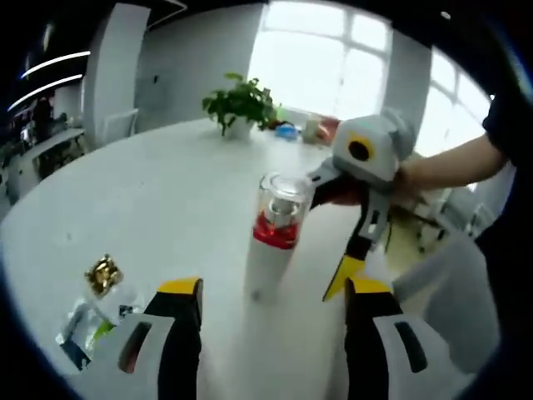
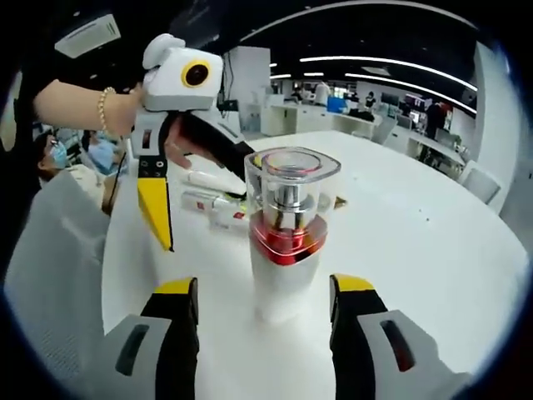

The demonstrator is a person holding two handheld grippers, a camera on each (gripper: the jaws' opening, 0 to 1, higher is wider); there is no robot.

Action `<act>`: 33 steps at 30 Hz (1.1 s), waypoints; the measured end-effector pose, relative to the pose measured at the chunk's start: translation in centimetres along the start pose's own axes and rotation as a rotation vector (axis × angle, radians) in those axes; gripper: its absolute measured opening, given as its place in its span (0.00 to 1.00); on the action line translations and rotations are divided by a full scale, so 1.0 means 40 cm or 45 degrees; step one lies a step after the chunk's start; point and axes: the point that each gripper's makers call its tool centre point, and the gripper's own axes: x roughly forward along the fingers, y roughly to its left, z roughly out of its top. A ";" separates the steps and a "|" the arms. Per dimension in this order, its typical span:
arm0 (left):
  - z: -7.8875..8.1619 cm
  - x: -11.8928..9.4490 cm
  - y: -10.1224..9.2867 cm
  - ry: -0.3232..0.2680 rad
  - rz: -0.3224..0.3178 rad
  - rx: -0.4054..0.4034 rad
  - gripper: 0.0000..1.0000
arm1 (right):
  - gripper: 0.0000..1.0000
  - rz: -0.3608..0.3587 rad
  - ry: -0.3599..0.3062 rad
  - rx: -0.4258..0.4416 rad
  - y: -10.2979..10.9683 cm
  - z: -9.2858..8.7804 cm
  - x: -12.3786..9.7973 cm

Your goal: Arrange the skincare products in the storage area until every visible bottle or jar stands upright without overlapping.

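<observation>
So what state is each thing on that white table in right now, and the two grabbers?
Pump bottle: upright on the table, clear cap on, free of both grippers.
Gold-capped bottle: lying down by the left gripper's jaw.
Tubes: lying flat behind the pump bottle.
Plant: upright at the far edge.
Left gripper: open, empty.
Right gripper: open, jaws either side of the pump bottle's base.

In the left gripper view, at eight o'clock, our left jaw covers part of a gold-capped bottle (image 1: 102, 287). In the right gripper view, the pump bottle (image 2: 287, 237) hides part of the tubes (image 2: 208, 200) lying behind it at ten o'clock; their labels are blurred.
</observation>
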 end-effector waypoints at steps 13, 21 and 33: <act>-0.051 -0.111 -0.010 -0.049 0.076 -0.178 0.61 | 0.74 -0.061 -0.043 0.108 0.044 0.002 -0.045; -0.071 -0.164 -0.018 -0.062 0.145 -0.206 0.69 | 0.76 -0.061 -0.048 0.122 0.084 0.003 -0.057; -0.097 -0.249 -0.008 -0.118 0.238 -0.271 0.78 | 0.77 -0.071 -0.079 0.160 0.123 0.005 -0.090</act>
